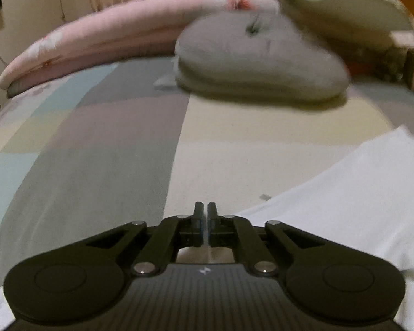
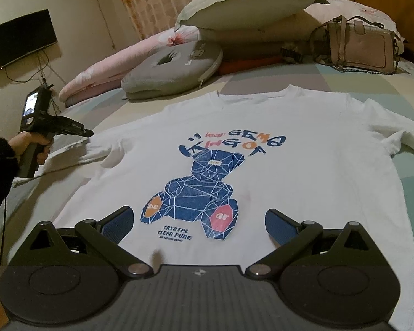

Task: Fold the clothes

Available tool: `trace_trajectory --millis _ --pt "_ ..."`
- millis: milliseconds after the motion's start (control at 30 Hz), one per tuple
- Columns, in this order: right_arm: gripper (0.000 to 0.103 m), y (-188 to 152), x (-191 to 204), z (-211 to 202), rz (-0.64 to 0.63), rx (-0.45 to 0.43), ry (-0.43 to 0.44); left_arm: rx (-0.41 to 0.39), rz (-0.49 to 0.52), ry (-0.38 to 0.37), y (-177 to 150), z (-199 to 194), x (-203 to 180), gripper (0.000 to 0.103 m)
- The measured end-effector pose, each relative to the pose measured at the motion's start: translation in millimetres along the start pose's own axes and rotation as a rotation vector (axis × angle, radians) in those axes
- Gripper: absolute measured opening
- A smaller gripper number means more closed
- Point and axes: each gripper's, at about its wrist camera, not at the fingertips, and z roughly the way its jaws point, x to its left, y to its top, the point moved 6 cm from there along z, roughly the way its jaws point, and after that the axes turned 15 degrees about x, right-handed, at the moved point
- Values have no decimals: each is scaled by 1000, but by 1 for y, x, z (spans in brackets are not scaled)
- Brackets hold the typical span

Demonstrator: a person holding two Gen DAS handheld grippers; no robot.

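Lying flat on a colour-block bed (image 2: 331,74), white T-shirt (image 2: 262,127), pillows behind, left gripper (image 1: 206,207) fingers closed empty, right gripper (image 2: 198,227) fingers wide apart.

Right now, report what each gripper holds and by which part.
Left gripper: jaws nearly shut at the white T-shirt's sleeve; whether cloth is pinched cannot be told. Right gripper: wide open above the hem, holding nothing.

Bedroom, dim warm light. Bed (image 2: 331,74) takes most of the room, sheet in pale blue, grey and cream blocks. Far end: pink floral bolster (image 2: 102,74), grey ring cushion (image 2: 176,69), cream pillow (image 2: 243,2) stacked on top, pink handbag (image 2: 361,47) far right. Beige wall on the left with a dark wall-mounted screen (image 2: 22,37), cables hanging below. Patterned orange-and-cream curtain (image 2: 157,2) behind the bed.
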Motion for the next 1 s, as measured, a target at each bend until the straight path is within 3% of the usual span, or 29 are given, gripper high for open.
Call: trace_trajectory --millis 33,100,233,400,600,767,900,1000 --pt "103 0 0 0 0 0 0 -28 9 -17 -6 -12 -6 18" --pt "103 0 0 -1 1 -1 -1 -59 47 -48 -20 -30 -18 22" --pt "103 0 0 -1 3 -3 -1 5 34 -63 -51 -25 -37 22" --pt "103 0 0 -2 6 -6 -2 8 -32 -33 -72 -22 -39 25" --pt "103 0 1 -2 1 1 6 59 103 89 -80 -40 -54 34" --pt "103 -1 1 -2 0 6 -1 76 58 19 -67 -29 -63 42" --pt "103 -1 0 -2 3 6 -4 92 69 38 -76 -34 -61 44" --pt "103 -1 0 -3 3 3 5 115 85 66 -80 -42 -56 56"
